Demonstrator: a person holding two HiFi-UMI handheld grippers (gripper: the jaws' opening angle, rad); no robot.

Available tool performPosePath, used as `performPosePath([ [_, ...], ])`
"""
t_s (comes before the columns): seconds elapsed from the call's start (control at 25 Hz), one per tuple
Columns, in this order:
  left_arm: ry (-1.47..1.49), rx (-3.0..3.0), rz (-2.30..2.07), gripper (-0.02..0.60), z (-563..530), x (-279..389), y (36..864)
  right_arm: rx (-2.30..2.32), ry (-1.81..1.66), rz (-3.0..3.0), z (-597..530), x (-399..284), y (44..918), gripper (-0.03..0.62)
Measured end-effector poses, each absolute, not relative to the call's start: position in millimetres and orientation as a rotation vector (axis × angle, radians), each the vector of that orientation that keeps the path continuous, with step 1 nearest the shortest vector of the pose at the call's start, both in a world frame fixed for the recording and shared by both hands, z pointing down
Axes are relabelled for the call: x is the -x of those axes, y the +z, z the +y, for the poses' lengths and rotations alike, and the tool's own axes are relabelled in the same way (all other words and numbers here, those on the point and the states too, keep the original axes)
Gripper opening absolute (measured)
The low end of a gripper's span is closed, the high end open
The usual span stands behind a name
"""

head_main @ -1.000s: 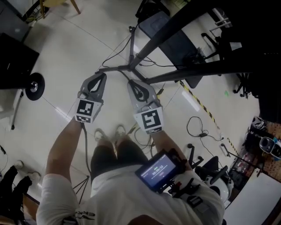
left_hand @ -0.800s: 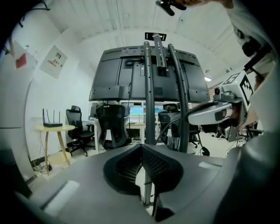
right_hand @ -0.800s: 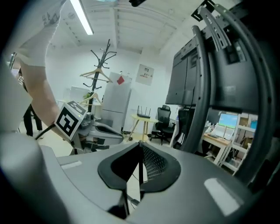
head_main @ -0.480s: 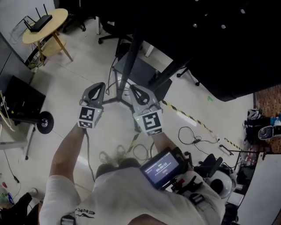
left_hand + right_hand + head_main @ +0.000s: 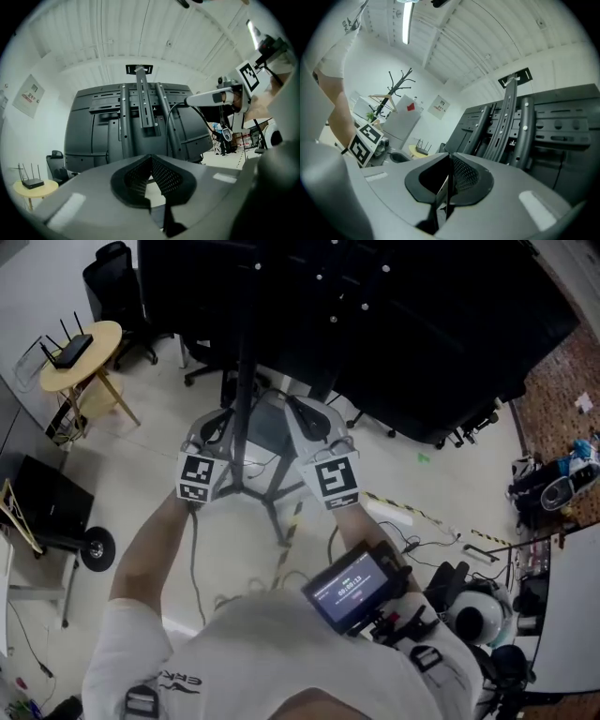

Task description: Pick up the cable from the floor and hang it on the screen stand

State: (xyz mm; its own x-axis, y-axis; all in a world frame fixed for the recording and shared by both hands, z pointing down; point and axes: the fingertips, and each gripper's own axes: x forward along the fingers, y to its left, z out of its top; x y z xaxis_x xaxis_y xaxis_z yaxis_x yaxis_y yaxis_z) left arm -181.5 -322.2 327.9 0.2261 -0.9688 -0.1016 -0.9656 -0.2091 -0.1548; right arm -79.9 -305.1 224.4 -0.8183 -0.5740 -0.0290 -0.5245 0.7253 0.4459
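Observation:
The screen stand's pole (image 5: 246, 362) rises to the big black back of the screen (image 5: 403, 334). My left gripper (image 5: 223, 420) and right gripper (image 5: 302, 407) are held up on either side of the pole, both shut. The thin black cable (image 5: 194, 549) hangs from them toward loops on the floor. In the left gripper view the left gripper (image 5: 151, 161) faces the pole's bracket (image 5: 143, 103). There the cable (image 5: 168, 126) arcs down from the right gripper (image 5: 190, 100). In the right gripper view the right gripper (image 5: 450, 161) has closed pads beside the stand's rails (image 5: 511, 112).
A round yellow table (image 5: 82, 348) with a router stands at the left, with an office chair (image 5: 117, 277) behind it. The stand's legs (image 5: 272, 493) spread on the floor below, beside striped tape (image 5: 291, 521). Bags and gear (image 5: 553, 488) crowd the right side. A coat rack (image 5: 398, 84) stands far off.
Both grippers have risen together from near the stand's base up to the level of the screen's back, drawing the cable up off the floor. Their jaws stay shut.

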Motion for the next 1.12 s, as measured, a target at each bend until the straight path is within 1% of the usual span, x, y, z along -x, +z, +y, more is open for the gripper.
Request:
performPosePath([
  [0.2, -0.036, 2.361, 1.734, 0.012, -338, 149, 304, -0.991, -0.754, -2.827, -303, 56, 176, 0.034],
  [0.48, -0.058, 2.503, 1.542, 0.154, -354, 93, 295, -1.086, -0.842, -2.808, -301, 22, 136, 0.034],
  [0.68, -0.016, 2.595, 1.393, 0.202, -353, 54, 292, -1.158, -0.854, -2.784, -311, -2, 123, 0.034],
  [0.72, -0.022, 2.607, 1.369, 0.223, -354, 48, 294, -1.169, -0.854, -2.781, -313, -7, 122, 0.034],
  [1.04, -0.102, 2.586, 1.401, 0.227, -377, 34, 311, -1.217, -0.891, -2.775, -313, -31, 107, 0.034],
  [1.08, -0.108, 2.579, 1.414, 0.211, -379, 34, 312, -1.227, -0.899, -2.778, -312, -34, 104, 0.034],
  [1.12, -0.109, 2.569, 1.427, 0.180, -380, 35, 312, -1.239, -0.906, -2.779, -312, -37, 101, 0.034],
])
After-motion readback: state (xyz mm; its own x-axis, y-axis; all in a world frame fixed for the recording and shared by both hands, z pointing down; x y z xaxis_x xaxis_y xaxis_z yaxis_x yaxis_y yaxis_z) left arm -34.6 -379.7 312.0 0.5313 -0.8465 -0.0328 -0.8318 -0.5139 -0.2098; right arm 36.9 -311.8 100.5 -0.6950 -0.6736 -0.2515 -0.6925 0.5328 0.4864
